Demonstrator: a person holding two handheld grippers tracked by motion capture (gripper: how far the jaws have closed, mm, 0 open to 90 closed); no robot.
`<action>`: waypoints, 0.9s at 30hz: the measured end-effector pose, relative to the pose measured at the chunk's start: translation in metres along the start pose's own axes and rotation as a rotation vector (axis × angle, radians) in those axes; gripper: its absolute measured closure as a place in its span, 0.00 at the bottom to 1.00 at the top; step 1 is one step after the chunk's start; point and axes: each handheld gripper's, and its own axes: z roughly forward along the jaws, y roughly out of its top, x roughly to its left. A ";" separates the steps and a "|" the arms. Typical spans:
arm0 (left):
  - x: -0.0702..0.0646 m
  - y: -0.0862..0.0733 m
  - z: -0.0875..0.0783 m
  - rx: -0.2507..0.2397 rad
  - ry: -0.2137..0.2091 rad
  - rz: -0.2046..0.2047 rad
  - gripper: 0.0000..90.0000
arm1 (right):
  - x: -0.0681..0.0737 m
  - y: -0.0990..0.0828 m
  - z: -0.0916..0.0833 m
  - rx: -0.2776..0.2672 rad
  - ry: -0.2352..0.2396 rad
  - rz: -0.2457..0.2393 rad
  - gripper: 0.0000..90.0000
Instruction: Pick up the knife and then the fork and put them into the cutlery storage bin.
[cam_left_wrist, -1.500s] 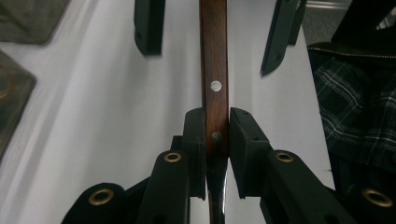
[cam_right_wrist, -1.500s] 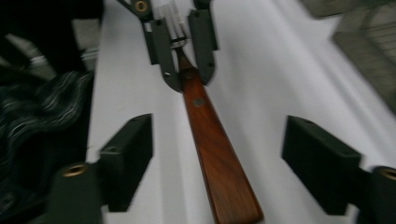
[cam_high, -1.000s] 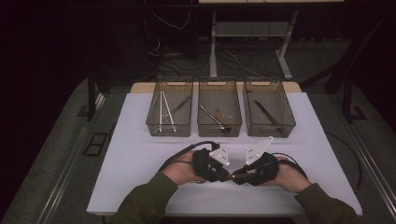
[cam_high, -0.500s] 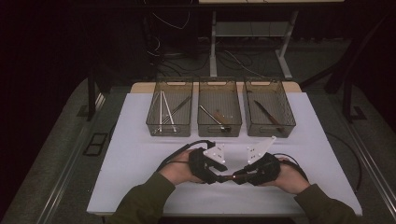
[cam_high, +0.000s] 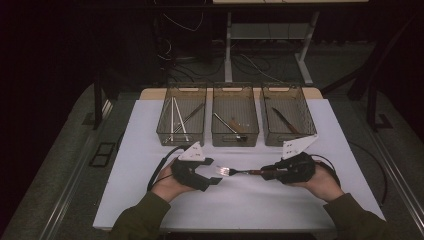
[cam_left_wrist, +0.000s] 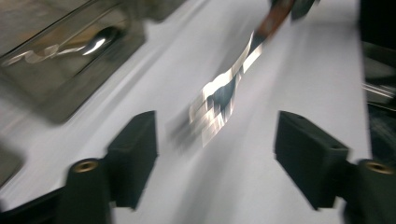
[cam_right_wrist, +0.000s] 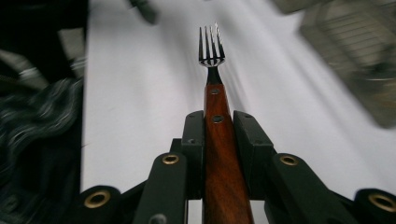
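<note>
A fork (cam_high: 235, 172) with a brown wooden handle and metal tines hangs level over the white table top. My right gripper (cam_high: 270, 173) is shut on its handle, which runs between the pads (cam_right_wrist: 194, 135) with the tines (cam_right_wrist: 211, 46) pointing away. My left gripper (cam_high: 212, 171) faces it from the left. Its jaws have just been opening and now stand wide apart. In the left gripper view the blurred fork (cam_left_wrist: 224, 98) lies ahead of the left gripper (cam_left_wrist: 217, 154), with a gap to each pad.
Three wire baskets stand in a row at the back: the left basket (cam_high: 165, 136) with long metal sticks, the middle basket (cam_high: 218, 140) with a few utensils, the right basket (cam_high: 270, 141) with one dark utensil. Cables trail from both grippers across the white table cover (cam_high: 150, 200).
The left gripper has opened off the fork's tines and drawn back to the left. The right gripper has shifted right, keeping the fork by its handle.
</note>
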 end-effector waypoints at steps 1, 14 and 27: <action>0.000 -0.004 -0.003 -0.006 0.019 -0.013 0.26 | -0.003 0.001 -0.004 -0.007 -0.010 0.008 0.84; 0.003 -0.049 -0.022 -0.042 0.165 -0.099 0.03 | -0.044 0.008 -0.057 -0.137 -0.220 0.128 0.84; 0.004 -0.059 -0.025 -0.059 0.161 -0.118 0.00 | -0.094 0.022 -0.086 -0.151 -0.424 0.248 0.84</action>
